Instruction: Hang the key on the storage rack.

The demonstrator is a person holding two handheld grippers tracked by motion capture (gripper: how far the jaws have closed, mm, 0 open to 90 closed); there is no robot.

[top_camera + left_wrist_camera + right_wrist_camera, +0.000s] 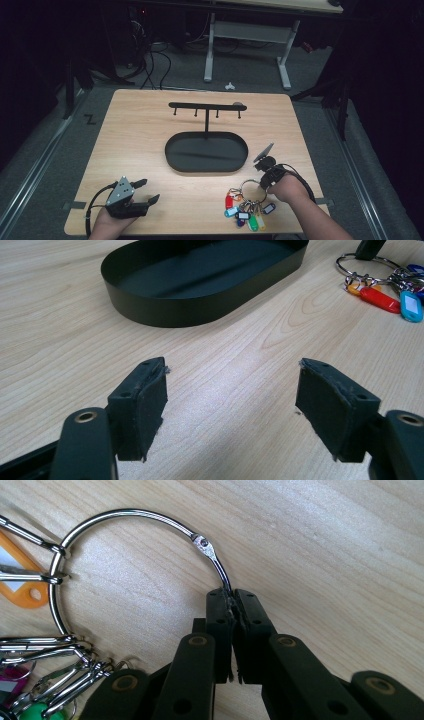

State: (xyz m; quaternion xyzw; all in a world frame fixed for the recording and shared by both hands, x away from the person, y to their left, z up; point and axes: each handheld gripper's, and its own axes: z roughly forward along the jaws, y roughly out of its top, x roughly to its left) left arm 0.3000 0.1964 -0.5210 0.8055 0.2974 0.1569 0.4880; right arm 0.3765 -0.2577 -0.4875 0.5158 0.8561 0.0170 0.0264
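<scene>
At the near right corner of the bench: key ring [150, 513], flat on the wood, with its bunch of coloured tags [247, 212] fanned toward the near edge. Pinched at its rim by the right hand-held gripper [231, 597], jaws shut tight on the wire just below the small hinge joint [205, 545]; grips from the ring's far right side, the tags trailing off on the opposite side.

Toward the middle of the bench, away from that grip and a little to its left: black stand, oval tray [172, 160] at its foot, thin post [206, 122] rising from the tray's far side, rail [206, 105] across the top. Runs left to right, that rail, parallel to the far edge, with four short pegs beneath it. Probably the goal, so likely calls for a lift, then a carry toward the far edge and leftward over the tray, with the ring turned upright to take a peg.

Near the near left corner: left hand-held gripper [151, 190], jaws spread wide over bare wood, holding nothing, well apart from ring and stand. Clearly the right side nearer to both, and already holding.
</scene>
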